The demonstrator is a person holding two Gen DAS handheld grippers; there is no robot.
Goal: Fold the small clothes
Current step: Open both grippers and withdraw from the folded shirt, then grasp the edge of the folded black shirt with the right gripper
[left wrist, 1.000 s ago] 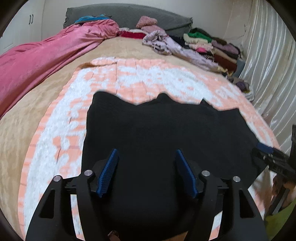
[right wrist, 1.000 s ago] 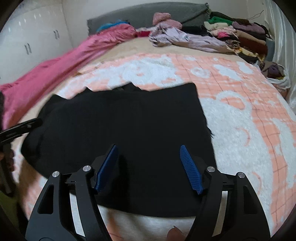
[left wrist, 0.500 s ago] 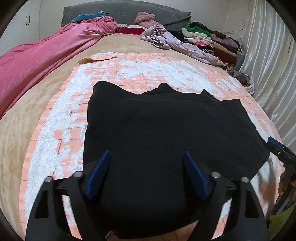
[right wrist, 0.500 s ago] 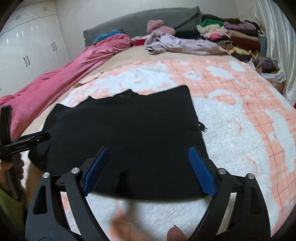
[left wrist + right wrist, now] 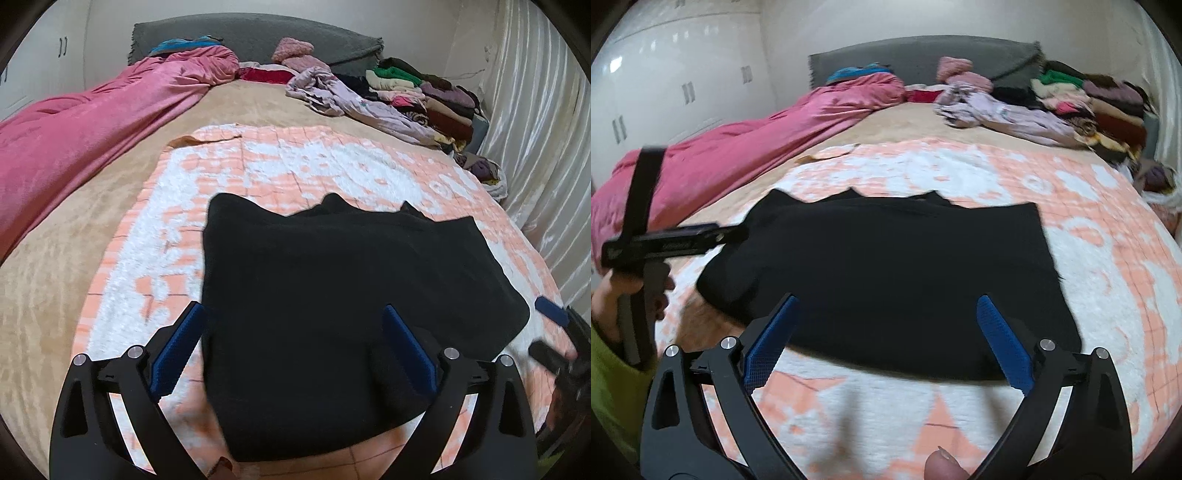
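A black garment (image 5: pixel 332 288) lies spread flat on an orange-and-white blanket (image 5: pixel 295 166) on the bed; it also shows in the right wrist view (image 5: pixel 894 266). My left gripper (image 5: pixel 291 350) is open and empty, held above the garment's near left part. My right gripper (image 5: pixel 886 339) is open and empty, above the garment's near edge. The left gripper also shows at the left of the right wrist view (image 5: pixel 676 240), and the right gripper's blue fingertip (image 5: pixel 552 314) shows at the right edge of the left wrist view.
A pink duvet (image 5: pixel 92 122) runs along the bed's left side. A lilac garment (image 5: pixel 347 99) and a stack of folded clothes (image 5: pixel 424 96) lie at the far right by the grey headboard (image 5: pixel 258 40). A white curtain (image 5: pixel 546 147) hangs right; white wardrobes (image 5: pixel 665 81) stand left.
Both grippers have opened wider and pulled back and up from the garment. The black garment stays flat on the blanket.
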